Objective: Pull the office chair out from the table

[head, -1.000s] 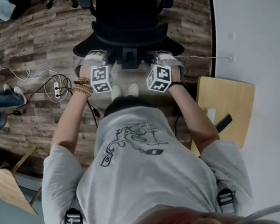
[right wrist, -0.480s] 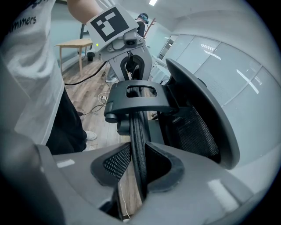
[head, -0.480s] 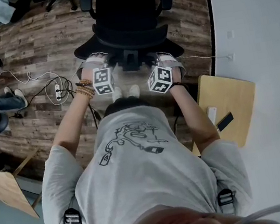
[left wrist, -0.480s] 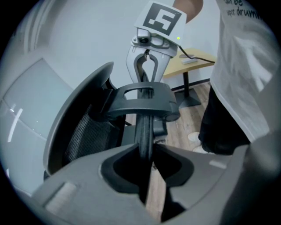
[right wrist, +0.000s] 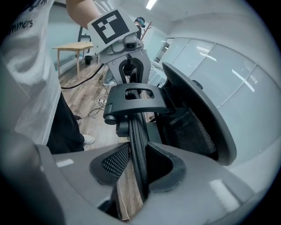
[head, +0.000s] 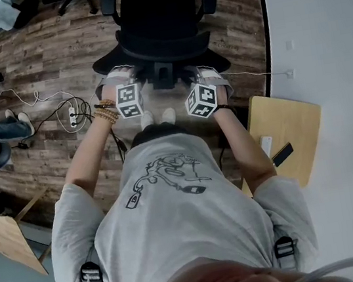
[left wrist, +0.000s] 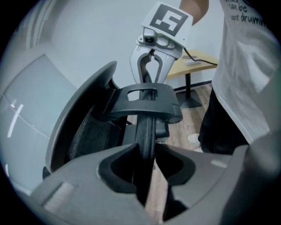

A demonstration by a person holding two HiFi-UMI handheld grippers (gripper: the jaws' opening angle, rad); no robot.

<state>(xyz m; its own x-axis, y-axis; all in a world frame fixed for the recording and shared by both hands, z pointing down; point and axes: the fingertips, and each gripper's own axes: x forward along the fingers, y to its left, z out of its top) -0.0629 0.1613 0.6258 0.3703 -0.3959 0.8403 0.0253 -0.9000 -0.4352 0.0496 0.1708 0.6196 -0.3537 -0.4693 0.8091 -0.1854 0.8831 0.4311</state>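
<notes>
Office chair [head: 161,20] on wood floor [head: 37,59], just far of the person [head: 174,210], apart from the table [head: 294,131] at near right. Left gripper [left wrist: 147,165] and right gripper [right wrist: 137,169]: jaws have just been opening, now spread, backrest top rim [left wrist: 147,127] between each pair

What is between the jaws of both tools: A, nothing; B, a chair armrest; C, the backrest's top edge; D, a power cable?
C: the backrest's top edge runs between the jaws of the left tool and the right tool, whose jaws have just been opening.
</notes>
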